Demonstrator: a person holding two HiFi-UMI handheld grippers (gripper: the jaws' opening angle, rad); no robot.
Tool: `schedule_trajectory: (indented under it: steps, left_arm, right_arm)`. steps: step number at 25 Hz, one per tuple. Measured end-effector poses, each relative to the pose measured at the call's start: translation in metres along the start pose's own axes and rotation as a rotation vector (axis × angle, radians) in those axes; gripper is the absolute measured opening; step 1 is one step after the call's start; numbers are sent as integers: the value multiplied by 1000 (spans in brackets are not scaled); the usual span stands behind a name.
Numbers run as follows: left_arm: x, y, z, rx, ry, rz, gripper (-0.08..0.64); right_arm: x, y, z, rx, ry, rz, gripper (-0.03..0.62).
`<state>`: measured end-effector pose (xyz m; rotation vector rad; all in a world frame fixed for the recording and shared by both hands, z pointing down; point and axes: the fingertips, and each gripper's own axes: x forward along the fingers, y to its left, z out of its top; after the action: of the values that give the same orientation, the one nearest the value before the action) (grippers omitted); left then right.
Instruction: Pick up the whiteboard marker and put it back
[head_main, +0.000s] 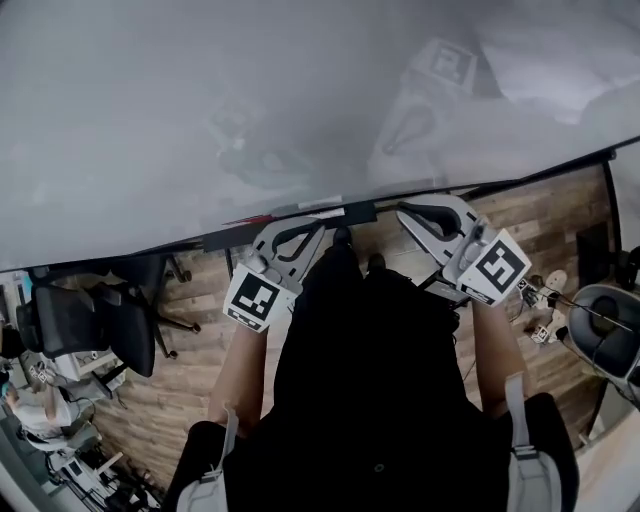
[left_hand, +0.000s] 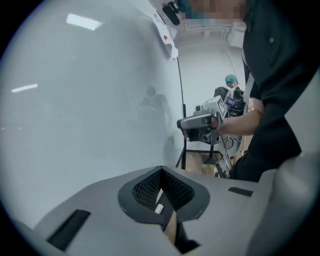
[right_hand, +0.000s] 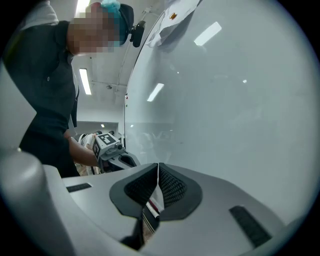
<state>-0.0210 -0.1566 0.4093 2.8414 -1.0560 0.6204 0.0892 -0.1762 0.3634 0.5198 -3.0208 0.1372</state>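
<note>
A whiteboard (head_main: 250, 100) fills the upper head view, with a narrow dark tray (head_main: 230, 234) along its lower edge. A white marker (head_main: 324, 212) lies on that tray. My left gripper (head_main: 318, 232) is just below the tray, close to the marker; its jaws (left_hand: 161, 172) are shut with nothing between the pads. My right gripper (head_main: 405, 212) is at the tray's right end, pads together (right_hand: 158, 167). A white and red striped piece (right_hand: 153, 204) shows through the gap under its pads; I cannot tell whether it is gripped. Each gripper sees the other (left_hand: 197, 125) (right_hand: 117, 157).
Black office chairs (head_main: 90, 320) stand on the wood floor (head_main: 200, 350) at the left. A round grey device and cables (head_main: 600, 325) sit at the right. A seated person (head_main: 40, 410) is at the lower left. The board's stand legs (left_hand: 184, 150) are near my feet.
</note>
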Motion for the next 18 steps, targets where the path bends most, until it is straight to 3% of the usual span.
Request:
schedule_trajectory:
  steps: [5,10,18]
  left_arm:
    - [-32,7,45,-108,-212,32,12]
    - [-54,5,54,-132,-260,48,11]
    - [-76,-15,58,-185,-341,-79,12]
  right_arm:
    - [-2,6,18,-7,-23,38,20]
    - [3,25,25,-47,-10,117,20]
    - [16,56,32,-53,-17,168,20]
